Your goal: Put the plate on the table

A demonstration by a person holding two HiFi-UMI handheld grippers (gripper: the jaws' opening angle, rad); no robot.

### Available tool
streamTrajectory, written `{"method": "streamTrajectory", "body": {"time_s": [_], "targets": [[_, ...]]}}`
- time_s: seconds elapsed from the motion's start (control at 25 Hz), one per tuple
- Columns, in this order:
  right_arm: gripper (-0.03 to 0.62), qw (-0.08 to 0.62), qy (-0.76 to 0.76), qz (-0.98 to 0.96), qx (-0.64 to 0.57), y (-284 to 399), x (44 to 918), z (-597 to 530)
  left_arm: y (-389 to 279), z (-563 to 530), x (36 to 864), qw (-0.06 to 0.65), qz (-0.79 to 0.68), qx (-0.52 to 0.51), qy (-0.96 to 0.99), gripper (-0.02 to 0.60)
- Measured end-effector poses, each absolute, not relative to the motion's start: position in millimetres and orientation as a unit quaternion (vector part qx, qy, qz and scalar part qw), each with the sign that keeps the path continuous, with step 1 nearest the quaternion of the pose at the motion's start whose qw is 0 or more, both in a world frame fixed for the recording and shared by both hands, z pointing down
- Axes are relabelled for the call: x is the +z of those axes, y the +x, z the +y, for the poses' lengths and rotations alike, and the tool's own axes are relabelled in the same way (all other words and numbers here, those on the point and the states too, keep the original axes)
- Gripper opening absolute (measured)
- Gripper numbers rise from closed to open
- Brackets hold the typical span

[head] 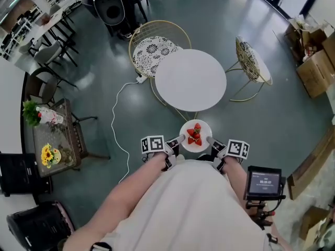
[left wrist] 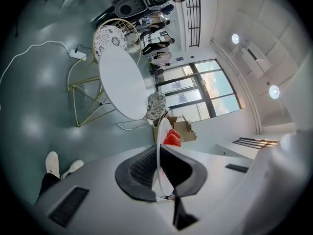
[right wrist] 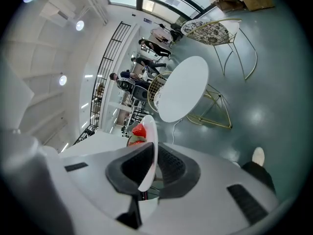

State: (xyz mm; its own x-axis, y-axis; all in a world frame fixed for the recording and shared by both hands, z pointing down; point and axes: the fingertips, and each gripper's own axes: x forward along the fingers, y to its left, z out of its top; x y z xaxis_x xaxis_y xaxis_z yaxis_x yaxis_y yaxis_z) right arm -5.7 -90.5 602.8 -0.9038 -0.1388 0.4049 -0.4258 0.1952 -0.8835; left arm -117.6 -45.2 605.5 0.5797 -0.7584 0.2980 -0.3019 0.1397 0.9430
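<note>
The left gripper [head: 181, 139] pinches one edge of the white plate [head: 205, 128] with its fingers [left wrist: 141, 173]. The right gripper [head: 211, 139] pinches the other edge. The plate hangs between them, with red strawberries [head: 194, 135] on it. The round desk [head: 190, 80] is near, ahead of the fingers.

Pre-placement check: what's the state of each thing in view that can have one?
plate: off the table, held in the air by two opposite sides of its rim
strawberries: piled on the plate
left tongs: shut on the plate's rim
right tongs: shut on the plate's rim
round table: top bare
left chair: empty
right chair: empty
</note>
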Motion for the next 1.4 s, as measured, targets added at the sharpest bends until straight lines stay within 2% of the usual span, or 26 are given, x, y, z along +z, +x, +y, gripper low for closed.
{"method": "streamTrajectory", "body": {"time_s": [0.36,0.56,0.68,1.08,1.4], "targets": [[0.021,0.150,0.118,-0.760,0.621,-70.6,617.6,-124.8,-174.7,-64.0,617.4,0.627,-0.475,-0.212,0.580,0.017],[0.021,0.167,0.089,-0.765,0.616,-100.5,625.4,-203.2,-199.8,-134.4,622.6,0.620,-0.500,-0.227,0.561,0.017],[0.021,0.167,0.086,-0.763,0.618,-105.9,629.0,-250.3,-205.1,-181.7,623.4,0.616,-0.510,-0.222,0.558,0.017],[0.021,0.159,0.088,-0.758,0.627,-105.1,634.4,-261.0,-205.1,-194.3,623.8,0.615,-0.517,-0.198,0.562,0.017],[0.021,0.186,0.043,-0.765,0.615,-113.2,628.2,-339.4,-204.3,-263.2,612.1,0.597,-0.555,-0.210,0.539,0.017]]}}
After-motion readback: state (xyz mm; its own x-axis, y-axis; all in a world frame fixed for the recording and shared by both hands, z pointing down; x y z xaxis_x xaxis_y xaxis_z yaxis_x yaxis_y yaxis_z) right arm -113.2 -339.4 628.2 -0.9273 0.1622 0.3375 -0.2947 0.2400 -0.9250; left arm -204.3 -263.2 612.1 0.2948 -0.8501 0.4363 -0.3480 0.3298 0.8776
